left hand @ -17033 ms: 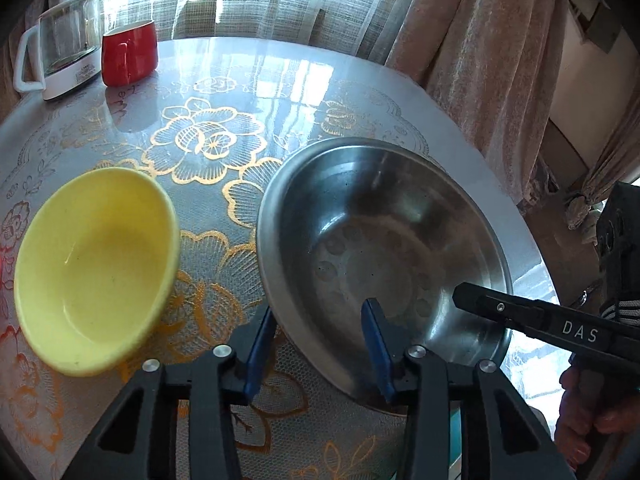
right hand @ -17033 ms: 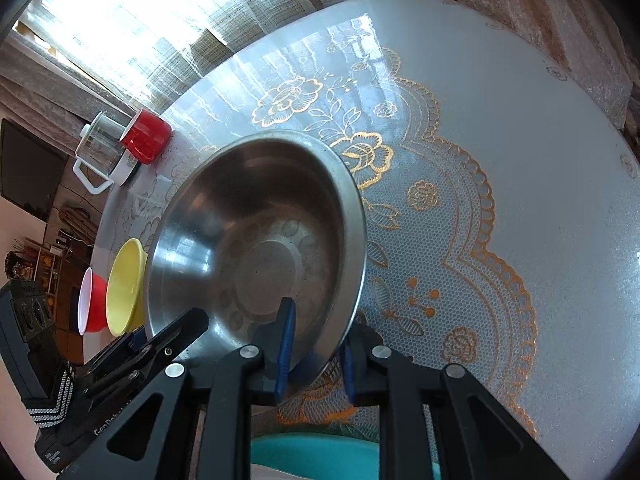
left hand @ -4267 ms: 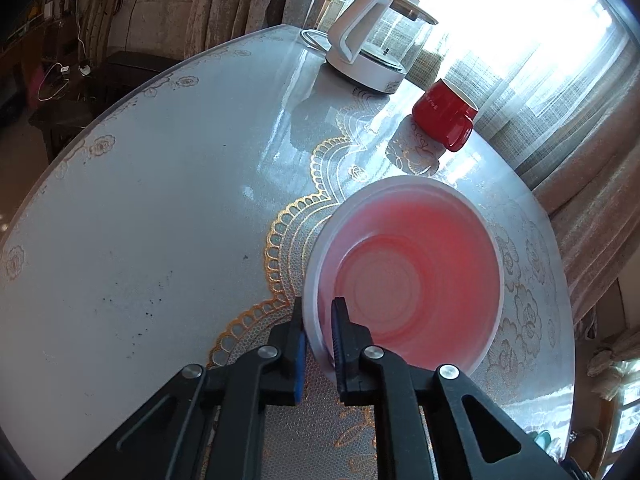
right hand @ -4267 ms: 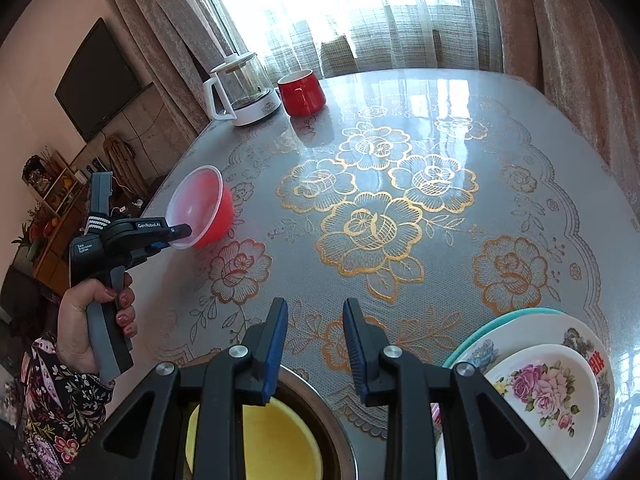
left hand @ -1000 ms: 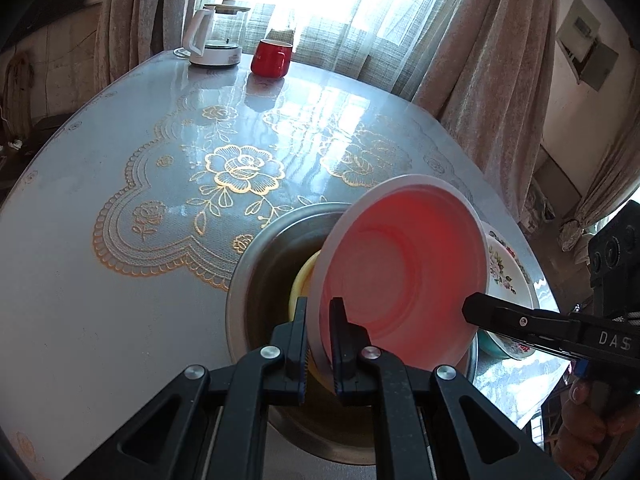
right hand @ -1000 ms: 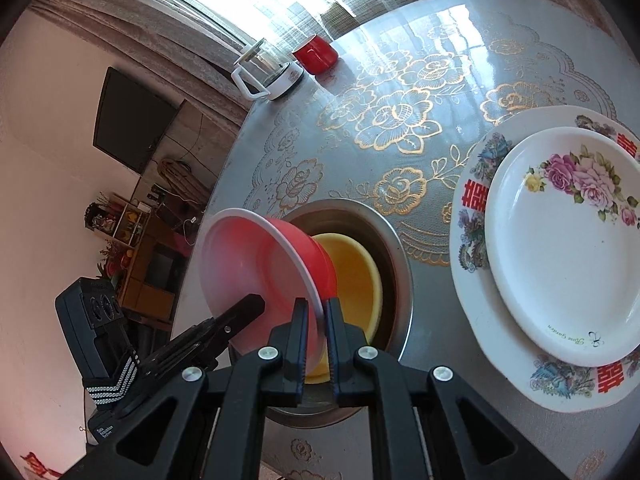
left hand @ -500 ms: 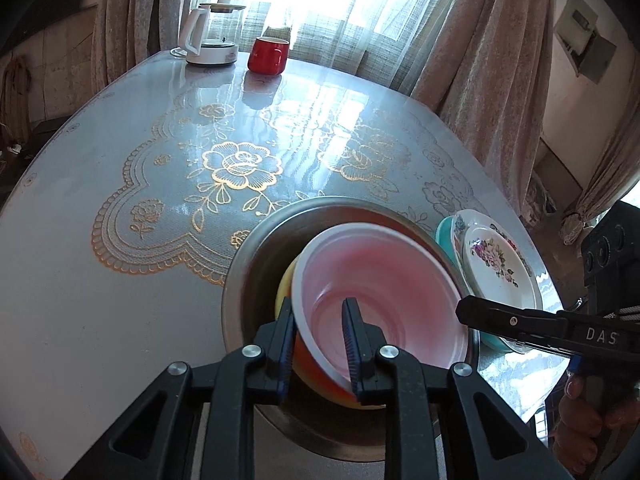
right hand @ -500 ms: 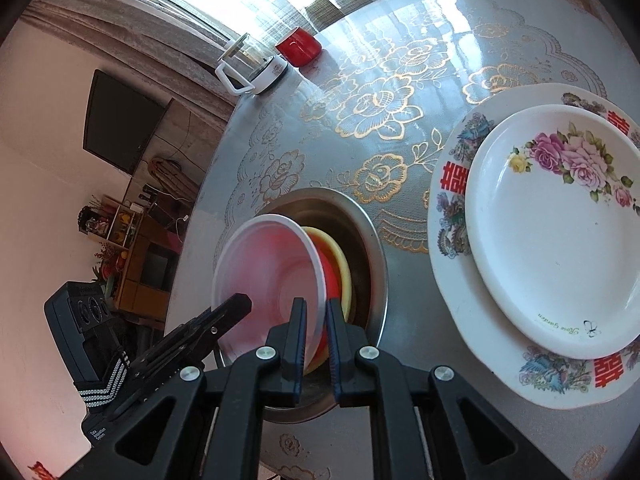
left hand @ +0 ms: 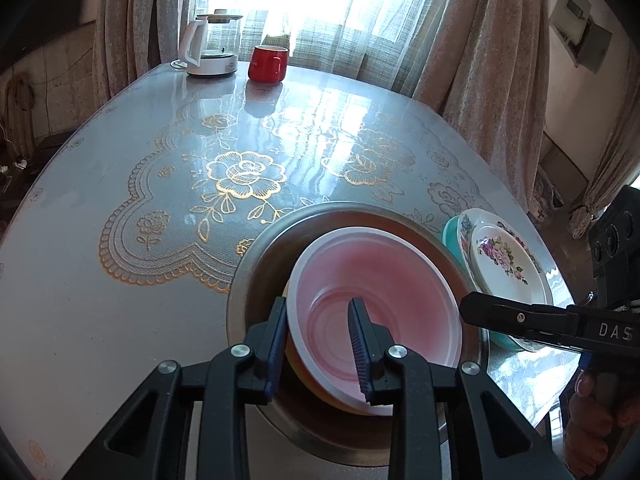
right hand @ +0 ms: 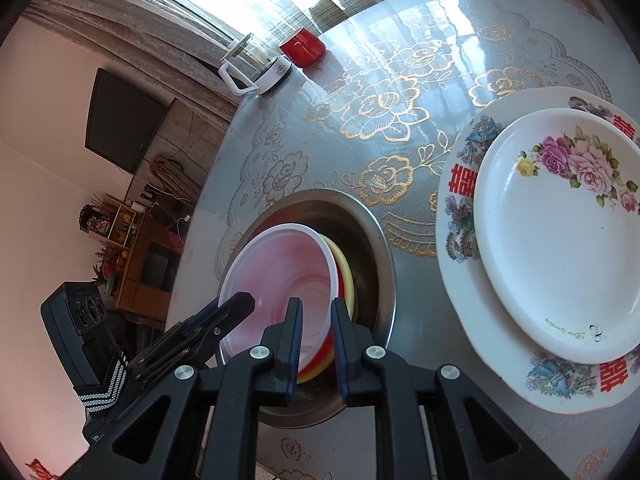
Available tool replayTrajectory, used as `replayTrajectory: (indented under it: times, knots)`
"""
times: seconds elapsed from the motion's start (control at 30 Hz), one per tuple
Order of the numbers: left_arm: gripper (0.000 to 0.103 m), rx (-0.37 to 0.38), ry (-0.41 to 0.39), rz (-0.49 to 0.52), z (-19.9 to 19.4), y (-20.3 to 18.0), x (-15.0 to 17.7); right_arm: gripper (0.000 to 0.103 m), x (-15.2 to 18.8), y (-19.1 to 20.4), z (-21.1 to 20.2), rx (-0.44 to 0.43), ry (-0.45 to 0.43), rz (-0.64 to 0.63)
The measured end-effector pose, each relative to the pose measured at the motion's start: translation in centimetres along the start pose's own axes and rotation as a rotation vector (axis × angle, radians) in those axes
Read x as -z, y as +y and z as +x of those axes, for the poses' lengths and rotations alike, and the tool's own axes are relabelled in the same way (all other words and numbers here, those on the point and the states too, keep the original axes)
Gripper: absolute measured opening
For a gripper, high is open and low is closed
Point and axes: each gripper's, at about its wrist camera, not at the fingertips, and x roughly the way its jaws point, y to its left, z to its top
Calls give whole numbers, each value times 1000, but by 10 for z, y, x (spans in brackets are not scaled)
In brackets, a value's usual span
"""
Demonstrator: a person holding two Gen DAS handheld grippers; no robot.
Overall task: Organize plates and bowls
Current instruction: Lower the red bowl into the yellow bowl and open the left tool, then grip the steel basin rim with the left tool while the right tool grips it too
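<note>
A red bowl with a white rim (left hand: 384, 280) (right hand: 280, 276) rests inside a yellow bowl (right hand: 346, 276), which sits in a large steel bowl (left hand: 256, 280) (right hand: 376, 240) on the table. My left gripper (left hand: 318, 320) is open, its fingers straddling the red bowl's near rim. My right gripper (right hand: 312, 320) is open a little, its fingers either side of the red bowl's rim. A stack of flowered plates (right hand: 560, 232) (left hand: 504, 256) lies to the right of the steel bowl.
A white kettle (left hand: 212, 46) and a red mug (left hand: 268, 63) stand at the far edge of the round table (left hand: 120, 152) by the curtains. The plates rest on a teal plate (left hand: 450, 232). The table's edge is close below the steel bowl.
The red bowl has gone down flat into the yellow bowl. Both grippers have opened and let go of its rim; the left opened wider.
</note>
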Motion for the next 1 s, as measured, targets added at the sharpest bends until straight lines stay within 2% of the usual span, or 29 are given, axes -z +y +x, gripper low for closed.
replayTrajectory:
  times: [0.13,0.3,0.6,1.0]
  knots:
    - [32,-15,-12,12,-4,-1,-1,19,-1,6,-6,18,-34,-37]
    - [48,-35,-65,21,-19,0,-5,21,-2,9,-16,78,-83,-79]
    - [54,-91,-133,21,-35,9,-10,25,0,2,-21,115,-96,-75]
    - [55,-111,-121,-80,-35,43,-9,28,12,-4,-31,157,-95,-86]
